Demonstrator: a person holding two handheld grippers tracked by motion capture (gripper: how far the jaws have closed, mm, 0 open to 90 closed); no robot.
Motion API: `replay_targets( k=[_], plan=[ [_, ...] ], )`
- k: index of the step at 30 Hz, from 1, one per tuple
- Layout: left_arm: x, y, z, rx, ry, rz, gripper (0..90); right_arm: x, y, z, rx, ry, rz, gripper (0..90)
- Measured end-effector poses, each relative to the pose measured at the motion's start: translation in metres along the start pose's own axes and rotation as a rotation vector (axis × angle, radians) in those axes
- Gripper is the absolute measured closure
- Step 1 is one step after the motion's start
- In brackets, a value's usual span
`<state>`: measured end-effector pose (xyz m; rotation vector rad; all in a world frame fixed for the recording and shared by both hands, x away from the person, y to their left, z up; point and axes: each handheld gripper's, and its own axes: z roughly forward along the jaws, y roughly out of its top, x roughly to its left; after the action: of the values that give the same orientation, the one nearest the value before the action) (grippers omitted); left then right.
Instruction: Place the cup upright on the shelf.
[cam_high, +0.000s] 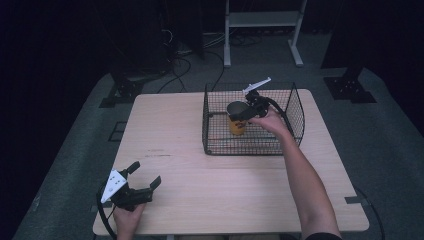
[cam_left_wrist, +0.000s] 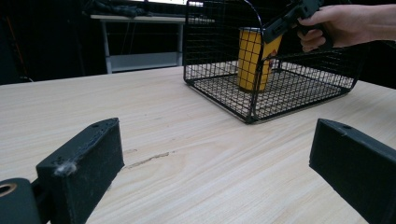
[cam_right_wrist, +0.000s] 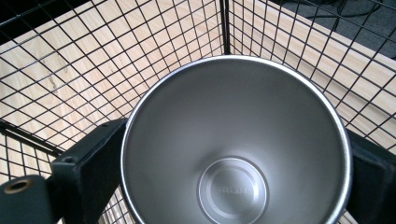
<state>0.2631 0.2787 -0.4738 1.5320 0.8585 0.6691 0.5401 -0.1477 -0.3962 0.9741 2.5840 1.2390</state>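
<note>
Right hand-held gripper (cam_high: 243, 114) has its jaws clamped on either side of the yellow steel cup (cam_high: 237, 119), which stands inside the wire basket (cam_high: 295, 107) on the desk (cam_high: 200, 165). Left hand-held gripper (cam_high: 142, 177) sits spread apart, idle. Looks like I'm mid-placement or mid-pickup; next I either let go or lift straight up, clear of the basket wall.

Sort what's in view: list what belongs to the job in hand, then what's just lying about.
In the job: yellow cup, held upright by the right tool; wire basket around it.

Idle: left tool, open over the table; white rack behind.
</note>
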Motion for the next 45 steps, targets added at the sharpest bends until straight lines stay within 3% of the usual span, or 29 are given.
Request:
replay_targets(
  k=[14,24,40,45],
  plan=[
    [0.0,0.0,0.0,0.002,0.0,0.001,2.2,0.001,0.004,-0.01,-0.036,-0.001,0.008,2.5],
    [0.0,0.0,0.001,0.004,0.002,0.002,2.2,0.0,0.008,-0.03,-0.1,-0.003,0.026,2.5],
    [-0.001,0.0,0.002,0.011,0.009,0.008,2.2,0.006,0.008,-0.065,-0.157,0.007,0.022,5.4],
    [-0.001,0.0,0.002,0.003,0.005,0.005,2.3,0.01,0.003,-0.071,-0.148,0.009,0.019,5.4]
  ],
)
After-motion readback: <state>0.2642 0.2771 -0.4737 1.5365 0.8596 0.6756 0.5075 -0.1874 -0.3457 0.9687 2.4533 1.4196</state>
